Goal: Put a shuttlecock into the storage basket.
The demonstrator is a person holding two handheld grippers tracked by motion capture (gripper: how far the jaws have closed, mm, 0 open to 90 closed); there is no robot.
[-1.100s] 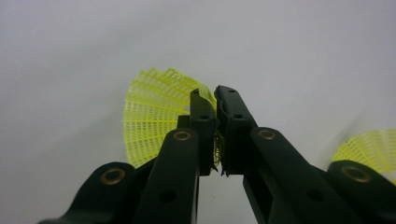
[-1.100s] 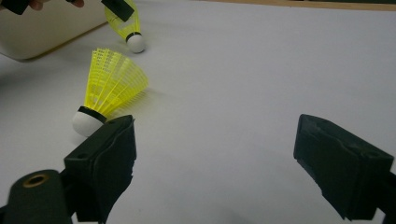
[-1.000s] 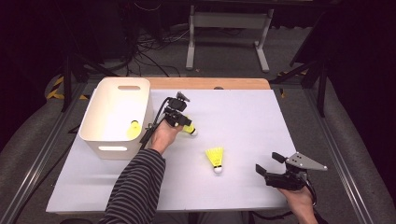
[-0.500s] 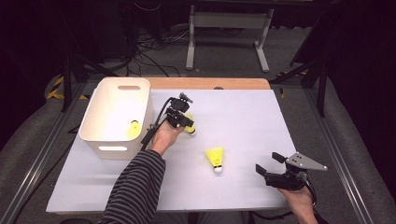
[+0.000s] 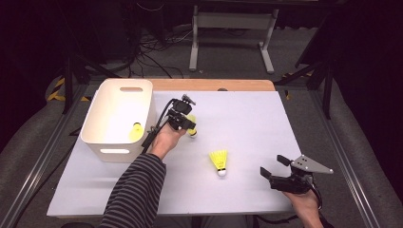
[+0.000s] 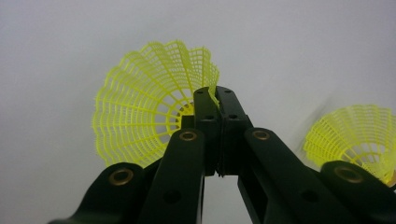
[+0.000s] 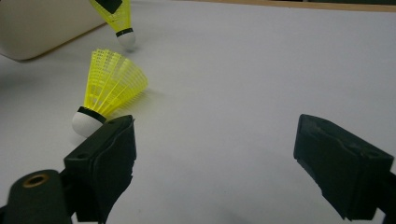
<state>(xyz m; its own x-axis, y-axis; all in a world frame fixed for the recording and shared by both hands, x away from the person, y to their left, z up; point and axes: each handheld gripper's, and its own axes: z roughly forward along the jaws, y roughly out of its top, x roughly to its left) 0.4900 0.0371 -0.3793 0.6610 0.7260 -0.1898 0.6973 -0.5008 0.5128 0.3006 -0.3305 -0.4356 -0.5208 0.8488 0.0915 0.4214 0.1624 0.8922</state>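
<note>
My left gripper [image 5: 188,120] hovers just right of the white bin [image 5: 97,142], shut on the mesh skirt of a yellow shuttlecock [image 5: 192,127]. In the left gripper view the jaws [image 6: 215,95] pinch the skirt's rim of that shuttlecock [image 6: 144,107]. A second yellow shuttlecock [image 5: 219,161] lies on the table mid-right, its white cork toward the front; it also appears in both gripper views [image 6: 359,135] [image 7: 112,86]. A third shuttlecock [image 5: 136,131] rests inside the bin. My right gripper [image 5: 273,165] [image 7: 217,140] sits open near the front right, with nothing between its fingers.
The white table mat [image 5: 247,118] has free room at its right and back. A wooden strip [image 5: 209,85] runs along the far edge. A metal stand [image 5: 228,28] and cables lie on the floor beyond. The bin wall [image 7: 37,23] is at the upper left in the right gripper view.
The left gripper has shifted only slightly with the shuttlecock held in it. The right gripper has stayed still.
</note>
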